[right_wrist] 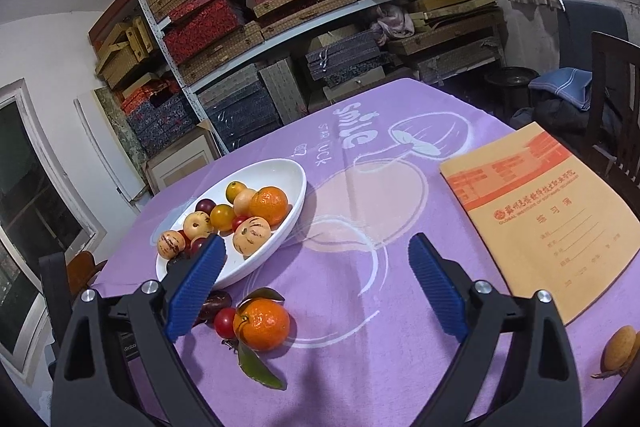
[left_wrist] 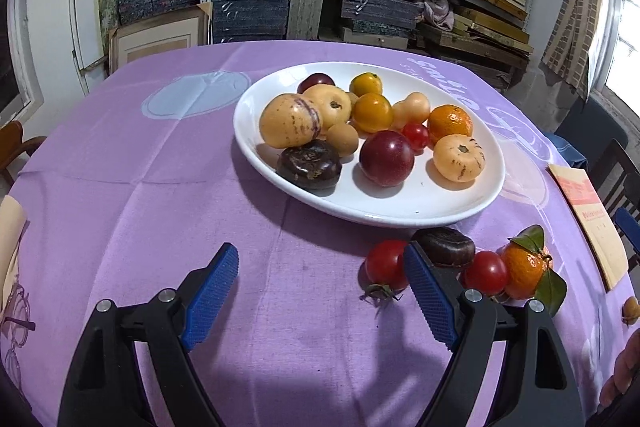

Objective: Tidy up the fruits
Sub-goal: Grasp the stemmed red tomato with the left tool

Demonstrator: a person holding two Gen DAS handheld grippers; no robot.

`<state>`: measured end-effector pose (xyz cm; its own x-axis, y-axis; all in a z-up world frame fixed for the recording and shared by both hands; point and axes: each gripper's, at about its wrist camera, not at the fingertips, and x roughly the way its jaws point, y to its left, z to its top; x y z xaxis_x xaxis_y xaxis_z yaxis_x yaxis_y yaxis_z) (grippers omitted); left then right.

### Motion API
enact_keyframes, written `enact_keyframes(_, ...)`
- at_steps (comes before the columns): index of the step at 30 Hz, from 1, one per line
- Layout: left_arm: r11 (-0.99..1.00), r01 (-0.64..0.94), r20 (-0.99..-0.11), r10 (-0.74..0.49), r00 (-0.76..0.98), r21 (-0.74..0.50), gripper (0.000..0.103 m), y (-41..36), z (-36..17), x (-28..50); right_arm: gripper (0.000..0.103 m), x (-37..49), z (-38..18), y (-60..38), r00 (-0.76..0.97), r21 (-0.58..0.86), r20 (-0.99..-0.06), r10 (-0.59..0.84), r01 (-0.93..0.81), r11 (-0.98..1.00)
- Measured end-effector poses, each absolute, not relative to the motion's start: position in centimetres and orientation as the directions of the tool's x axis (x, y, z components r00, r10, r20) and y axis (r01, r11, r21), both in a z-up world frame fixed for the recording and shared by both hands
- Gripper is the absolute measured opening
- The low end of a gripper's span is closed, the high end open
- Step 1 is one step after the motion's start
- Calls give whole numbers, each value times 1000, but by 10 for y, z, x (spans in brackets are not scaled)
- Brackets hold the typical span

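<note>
The white oval plate is sitting on the purple-clothed tabletop, already carrying most of the fruit, while four pieces are lying loose just in front of its near rim: a stemmed cherry tomato, a dark purple fruit, a second cherry tomato and a leafy mandarin. The left gripper is hovering before them with fingers wide and nothing between them, its right finger overlapping the stemmed tomato in the picture. The right gripper is also standing wide and empty, the mandarin lying low toward its left finger. The loose fruit are crowded together, so closing on one is likely to be nudging its neighbours; the round tomatoes could be rolling away from the plate, or getting bruised under a hard squeeze. One more small yellowish fruit is lying well away from the plate, easy to miss.
</note>
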<state>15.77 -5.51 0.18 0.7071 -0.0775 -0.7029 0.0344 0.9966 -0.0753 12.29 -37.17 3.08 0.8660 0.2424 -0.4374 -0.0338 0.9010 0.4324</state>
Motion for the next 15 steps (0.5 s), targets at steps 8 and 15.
enact_keyframes(8, 995, 101, -712, -67, 699, 6, 85, -76, 1, 156, 92, 126, 28, -372, 860, 442, -448, 243, -23, 897)
enact_keyframes(15, 1000, 3, -772, -3, 636, -2, 84, -57, -12, 169, 92, 125, 27, -374, 858, 456, -446, 254, -26, 889)
